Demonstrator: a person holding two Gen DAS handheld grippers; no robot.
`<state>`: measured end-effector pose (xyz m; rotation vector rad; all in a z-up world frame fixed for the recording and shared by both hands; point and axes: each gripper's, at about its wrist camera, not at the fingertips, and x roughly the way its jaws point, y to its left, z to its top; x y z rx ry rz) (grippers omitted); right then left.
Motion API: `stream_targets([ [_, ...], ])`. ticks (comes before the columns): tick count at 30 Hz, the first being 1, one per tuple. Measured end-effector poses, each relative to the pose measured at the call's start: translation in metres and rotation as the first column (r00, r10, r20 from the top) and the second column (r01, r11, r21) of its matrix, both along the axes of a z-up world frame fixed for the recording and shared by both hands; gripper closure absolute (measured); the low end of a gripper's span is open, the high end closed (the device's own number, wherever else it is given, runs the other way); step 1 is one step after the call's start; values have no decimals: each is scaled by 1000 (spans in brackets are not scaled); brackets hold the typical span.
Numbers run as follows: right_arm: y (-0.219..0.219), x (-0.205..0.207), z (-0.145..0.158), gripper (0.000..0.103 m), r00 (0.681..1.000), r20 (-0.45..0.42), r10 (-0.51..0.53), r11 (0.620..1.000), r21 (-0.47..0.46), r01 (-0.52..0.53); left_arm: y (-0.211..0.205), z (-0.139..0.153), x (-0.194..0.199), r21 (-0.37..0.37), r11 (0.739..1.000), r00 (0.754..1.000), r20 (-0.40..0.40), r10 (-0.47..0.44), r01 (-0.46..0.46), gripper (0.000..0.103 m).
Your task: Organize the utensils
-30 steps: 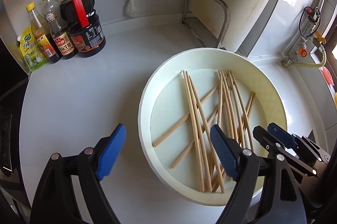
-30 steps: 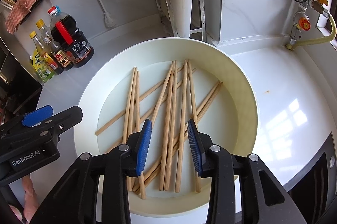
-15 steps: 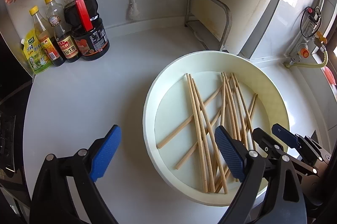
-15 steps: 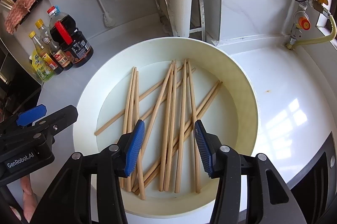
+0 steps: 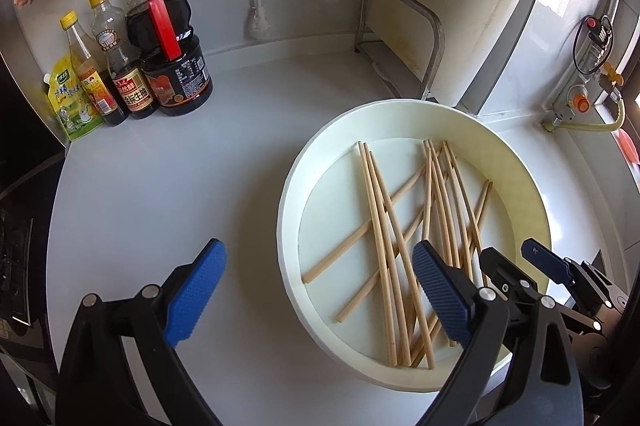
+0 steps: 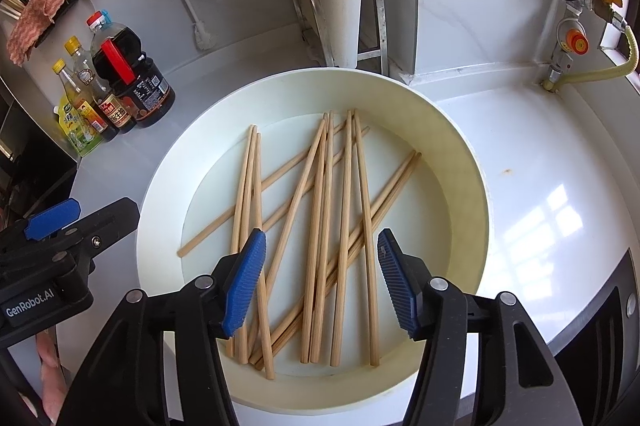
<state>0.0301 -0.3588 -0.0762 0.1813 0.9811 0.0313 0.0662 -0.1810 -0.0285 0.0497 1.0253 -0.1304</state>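
Observation:
Several wooden chopsticks (image 5: 429, 186) (image 6: 346, 186) lie crossed in a round cream basin (image 5: 288, 226) (image 6: 460, 166) on the white counter. My left gripper (image 5: 318, 266) straddles the basin's left rim, one pad over the counter and one over the chopsticks. Its jaws are opening, wide apart, and hold nothing. My right gripper (image 6: 320, 254) hangs over the near part of the basin, jaws opening. Chopsticks lie below the gap, but the pads do not press on them. Each gripper shows in the other's view: the left gripper (image 6: 80, 222), the right gripper (image 5: 520, 258).
Sauce and oil bottles (image 5: 160, 58) (image 6: 120, 78) stand at the back left by the wall. A metal rack (image 5: 400, 26) leans behind the basin. A gas valve with a yellow hose (image 5: 580, 102) sits at the back right. A dark stove edge (image 6: 600, 326) borders the counter's right.
Both grippers' jaws have widened, the right one markedly and the left one a little. The chopsticks and the basin lie as before.

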Motion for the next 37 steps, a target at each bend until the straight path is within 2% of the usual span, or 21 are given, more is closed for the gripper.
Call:
stream_targets([
  [11, 2, -1, 0, 47, 1000, -1, 5, 1000, -4, -5, 0, -3, 3, 18, 1000, 999, -34, 20, -20, 10],
  [37, 5, -1, 3, 47, 1000, 3, -1, 1000, 1, 1, -3, 0, 3, 21, 1000, 999, -29, 13, -13, 10],
])
